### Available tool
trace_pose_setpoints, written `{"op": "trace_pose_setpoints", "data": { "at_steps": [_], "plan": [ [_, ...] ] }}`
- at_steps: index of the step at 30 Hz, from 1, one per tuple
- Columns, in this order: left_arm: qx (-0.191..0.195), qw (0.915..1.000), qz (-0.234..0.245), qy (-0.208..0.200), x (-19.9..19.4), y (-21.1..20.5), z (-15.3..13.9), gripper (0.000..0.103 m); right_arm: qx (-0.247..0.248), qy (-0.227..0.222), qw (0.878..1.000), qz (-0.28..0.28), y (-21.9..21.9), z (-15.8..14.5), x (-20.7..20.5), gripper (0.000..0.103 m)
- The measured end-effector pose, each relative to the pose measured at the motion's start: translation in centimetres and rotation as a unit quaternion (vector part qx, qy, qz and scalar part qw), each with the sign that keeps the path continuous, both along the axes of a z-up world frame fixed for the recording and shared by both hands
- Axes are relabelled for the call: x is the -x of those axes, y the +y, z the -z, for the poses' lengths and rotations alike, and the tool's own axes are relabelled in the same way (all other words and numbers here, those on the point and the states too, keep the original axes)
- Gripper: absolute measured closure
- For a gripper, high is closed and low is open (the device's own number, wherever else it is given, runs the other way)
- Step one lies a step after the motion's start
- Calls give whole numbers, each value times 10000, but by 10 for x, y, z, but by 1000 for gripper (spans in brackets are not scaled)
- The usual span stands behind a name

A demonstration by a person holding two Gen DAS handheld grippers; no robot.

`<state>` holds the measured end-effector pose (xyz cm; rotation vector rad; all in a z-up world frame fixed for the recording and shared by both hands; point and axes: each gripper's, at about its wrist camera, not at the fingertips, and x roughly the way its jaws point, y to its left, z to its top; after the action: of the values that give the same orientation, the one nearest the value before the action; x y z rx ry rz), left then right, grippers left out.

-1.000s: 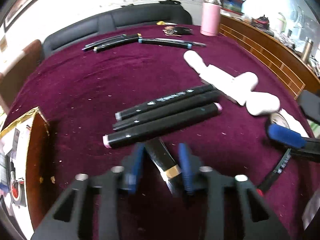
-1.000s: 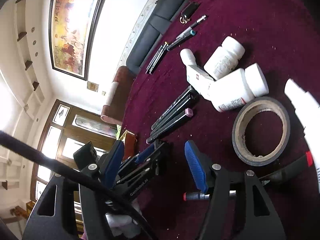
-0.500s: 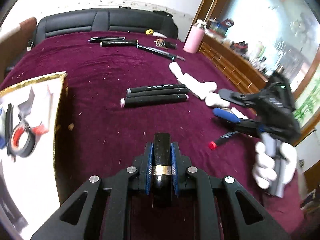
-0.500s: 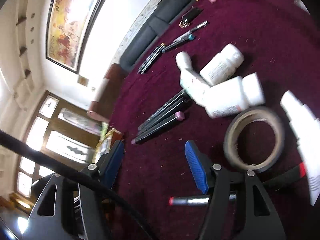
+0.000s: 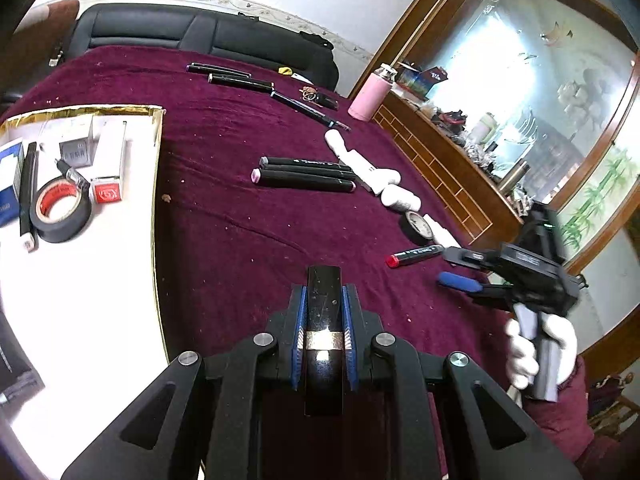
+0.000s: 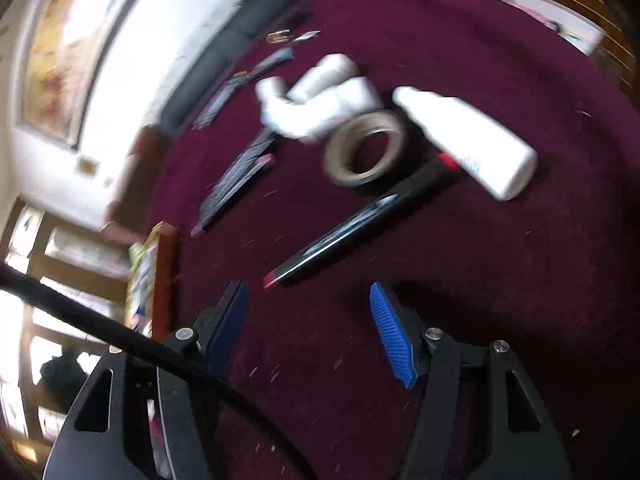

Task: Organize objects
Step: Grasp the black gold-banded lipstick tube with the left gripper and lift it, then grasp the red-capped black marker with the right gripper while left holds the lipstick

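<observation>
Lifted off the table since the earlier frame: black pen, now clamped in left gripper jaws, swung toward white tray at left. Right gripper jaws apart, empty, just short of red-tipped marker. Mid-carry; next likely needs pen over tray and release.

Glossy black pen with a metal band, over fuzzy maroon tablecloth flecked with lint

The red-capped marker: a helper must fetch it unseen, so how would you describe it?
On the maroon tablecloth, find the cluster of white bottles and the tape roll beside them. Just nearer lies the red-capped marker, alone, unlike the three black markers lying together.
</observation>
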<state>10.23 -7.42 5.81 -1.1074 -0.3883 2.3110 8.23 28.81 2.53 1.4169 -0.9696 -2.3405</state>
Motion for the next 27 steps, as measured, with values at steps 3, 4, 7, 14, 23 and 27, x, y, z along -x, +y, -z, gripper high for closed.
{"op": "trace_pose_setpoints", "data": {
  "at_steps": [3, 4, 7, 14, 23, 27],
  "plan": [
    [-73, 10000, 5, 14, -5, -5, 0, 89, -163, -9, 9989, 429, 4, 3, 20, 40],
    [-89, 10000, -5, 17, -7, -7, 0, 89, -296, 7, 9980, 556, 2, 2, 26, 39],
    [-119, 9999, -27, 22, -12, -12, 0, 89, -788, 73, 9937, 797, -8, -1, 38, 40],
    [-152, 9999, 3, -19, -14, -14, 8, 89, -1527, 67, 9840, 915, -25, -3, 34, 43],
    [-251, 9996, 75, 40, -18, -23, 6, 89, -2638, 600, 9564, -1103, -62, -37, 47, 43],
    [-103, 9999, 42, -20, -15, -15, 9, 89, -2645, 350, 9539, -1377, -55, -22, 69, 43]
  ]
}}
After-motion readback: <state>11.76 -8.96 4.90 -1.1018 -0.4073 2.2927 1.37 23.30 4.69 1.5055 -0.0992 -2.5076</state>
